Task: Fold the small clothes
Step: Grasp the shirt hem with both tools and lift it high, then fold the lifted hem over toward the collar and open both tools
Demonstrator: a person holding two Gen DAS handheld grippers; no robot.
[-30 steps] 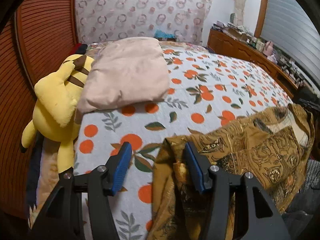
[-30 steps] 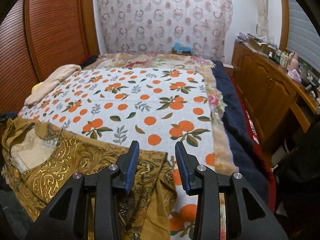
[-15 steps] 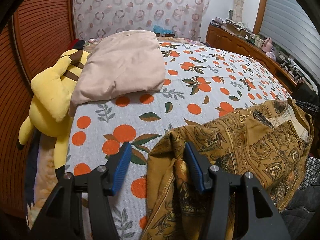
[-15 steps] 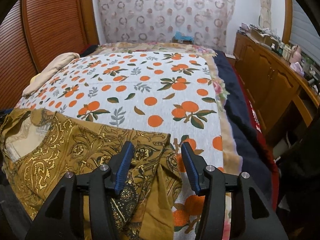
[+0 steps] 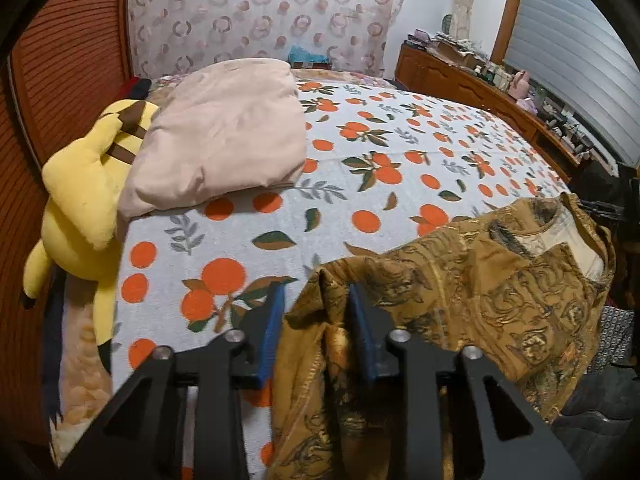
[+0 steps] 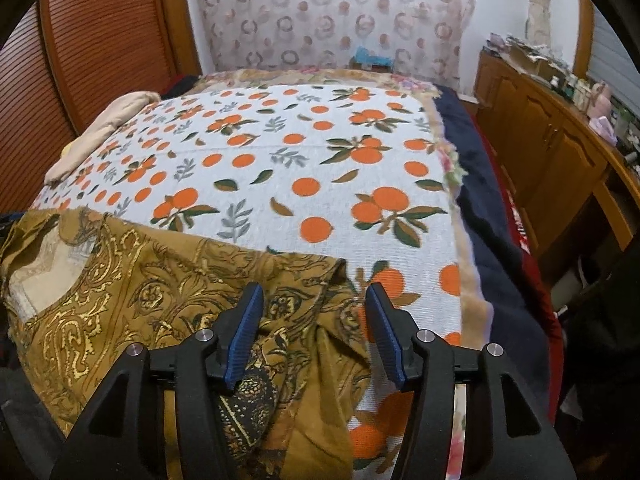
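A brown garment with gold paisley print (image 5: 480, 280) lies spread at the near edge of the bed, neckline toward the middle. In the left wrist view, my left gripper (image 5: 315, 292) has a bunched corner fold of it filling the gap between the blue pads, and the jaws are closing on it. In the right wrist view, the garment (image 6: 120, 280) reaches from the left to its other corner. My right gripper (image 6: 314, 292) straddles that corner with the jaws wide but closing. The right pad stands clear of the cloth.
An orange-print bedcover (image 5: 360, 184) lies under the garment. A beige pillow (image 5: 224, 140) and a yellow plush toy (image 5: 80, 200) sit at the bed's left by a slatted wooden panel (image 5: 60, 80). A cluttered wooden cabinet (image 6: 540, 140) runs along the right.
The left jaws have narrowed onto the garment's fold. The right jaws stand wider than a second ago and have come over the garment's other corner.
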